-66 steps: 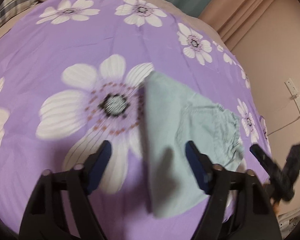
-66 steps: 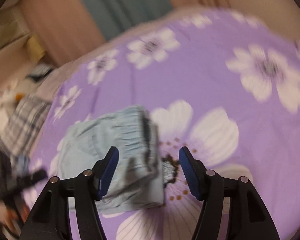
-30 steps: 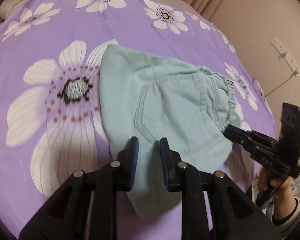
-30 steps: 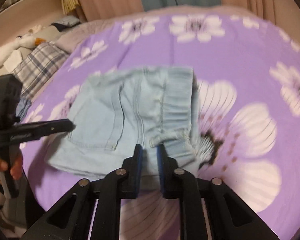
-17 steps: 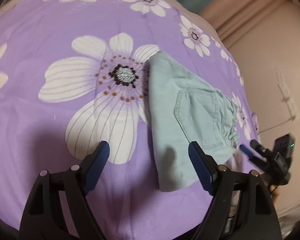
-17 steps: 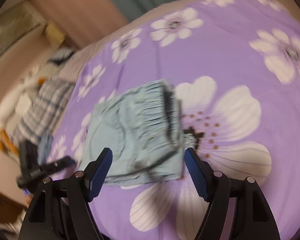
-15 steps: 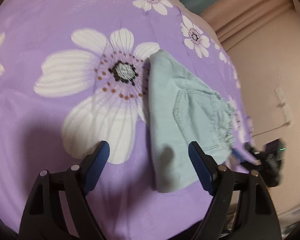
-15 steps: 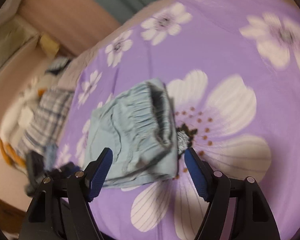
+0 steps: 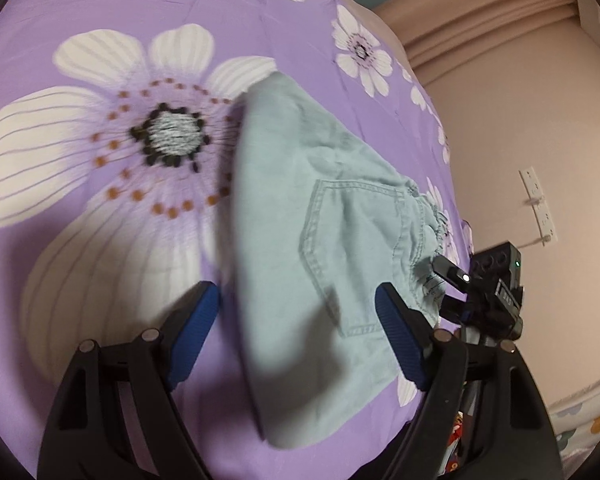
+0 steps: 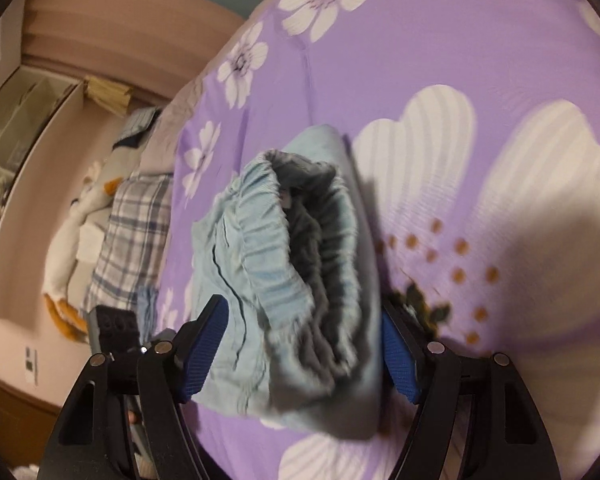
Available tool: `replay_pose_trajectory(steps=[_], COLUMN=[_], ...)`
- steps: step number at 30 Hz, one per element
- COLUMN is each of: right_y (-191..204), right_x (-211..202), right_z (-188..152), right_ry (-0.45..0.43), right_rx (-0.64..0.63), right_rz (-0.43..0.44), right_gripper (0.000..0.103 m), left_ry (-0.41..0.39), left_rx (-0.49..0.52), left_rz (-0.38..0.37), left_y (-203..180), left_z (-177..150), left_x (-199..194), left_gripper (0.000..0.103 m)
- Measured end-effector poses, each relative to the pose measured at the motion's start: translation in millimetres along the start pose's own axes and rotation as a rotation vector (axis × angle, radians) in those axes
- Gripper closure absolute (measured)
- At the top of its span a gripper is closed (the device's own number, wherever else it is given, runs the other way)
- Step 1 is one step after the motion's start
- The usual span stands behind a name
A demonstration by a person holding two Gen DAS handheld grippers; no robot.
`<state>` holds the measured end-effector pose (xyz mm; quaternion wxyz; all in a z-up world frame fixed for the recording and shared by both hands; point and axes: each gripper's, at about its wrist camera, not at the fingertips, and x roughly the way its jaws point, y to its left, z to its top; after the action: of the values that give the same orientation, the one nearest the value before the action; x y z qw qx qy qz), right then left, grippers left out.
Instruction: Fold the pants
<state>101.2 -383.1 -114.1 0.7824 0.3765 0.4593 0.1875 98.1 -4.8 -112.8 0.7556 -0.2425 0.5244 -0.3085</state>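
Where the bed (image 9: 99, 8) spreads under its purple sheet printed with big white flowers, the pants (image 9: 324, 240) lie folded into a compact pale blue bundle near the edge, just beside the dark centre of the largest flower (image 9: 171, 136). From the left wrist view a stitched back pocket (image 9: 352, 248) faces up and the gathered waistband sits at the bundle's far right end. From the right wrist view that elastic waistband (image 10: 300, 248) gapes open toward the camera, showing the grey inside.

At the head of the bed a plaid pillow (image 10: 131, 236) rests beside a white stuffed bird (image 10: 79, 220) with orange feet.

The left gripper (image 9: 297, 332) hangs over the near edge of the pants with its jaws wide, its blue pads clear of the cloth on either side. The right gripper (image 10: 304, 354) likewise has its jaws spread wide, straddling the waistband end without pressing it; nothing is held by either.
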Motion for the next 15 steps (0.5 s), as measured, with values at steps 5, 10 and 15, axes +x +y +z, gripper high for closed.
replay_pose_trajectory(steps=[5, 10, 15], right_y=[5.9, 13.1, 18.6], right_x=[11.7, 21.2, 27.2], right_z=[5.5, 8.3, 7.9], right_ry=[0.029, 0.024, 0.001], right_rx=[-0.045, -0.087, -0.121], right_rz=[0.007, -0.005, -0.023], right_gripper=[0.029, 0.029, 0.029], left_ry=[0.021, 0.029, 0.038], left_rx=[0.03, 0.061, 0.096], left_rz=[-0.012, -0.003, 0.062], left_y=[-9.2, -19.0, -28.0], left_z=[12.9, 22.5, 28.7], left_x=[23.0, 41.0, 51.5], left_gripper=[0.023, 0.023, 0.024])
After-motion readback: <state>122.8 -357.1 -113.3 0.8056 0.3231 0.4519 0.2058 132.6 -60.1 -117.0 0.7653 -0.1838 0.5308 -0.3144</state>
